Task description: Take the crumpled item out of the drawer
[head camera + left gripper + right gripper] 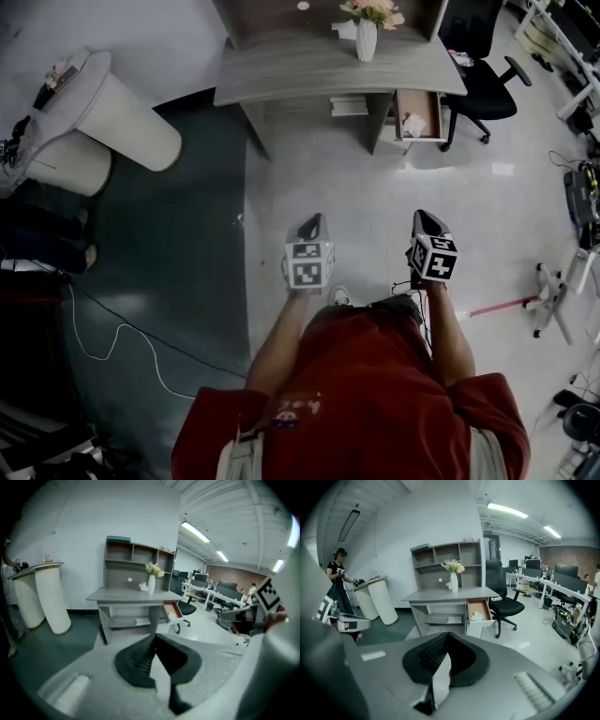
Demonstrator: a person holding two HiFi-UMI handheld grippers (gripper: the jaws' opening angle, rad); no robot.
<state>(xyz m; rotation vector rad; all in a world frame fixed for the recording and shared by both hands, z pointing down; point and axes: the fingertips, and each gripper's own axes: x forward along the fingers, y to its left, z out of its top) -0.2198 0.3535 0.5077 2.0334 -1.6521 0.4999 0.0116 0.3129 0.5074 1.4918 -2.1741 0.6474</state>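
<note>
**Head view:** You stood on the pale floor with the left gripper and the right gripper held out side by side before your red shirt, both tilted downward. Both were well apart from the grey surface ahead. A vase of flowers stood on that surface. At its right end the drawer hung open with the pale crumpled item lying inside. A black office chair stood just beside it.

**Left gripper view:** Your left gripper had its black pads pressed together at the tips, with nothing between them. Beyond it stood the surface and the open drawer; the contents could not be made out from here.

**Right gripper view:** Your right gripper was likewise closed on nothing. Straight past its tips the drawer stood pulled out, the crumpled item resting against its near end. The office chair stood to the right, and a person stood at far left.
</note>
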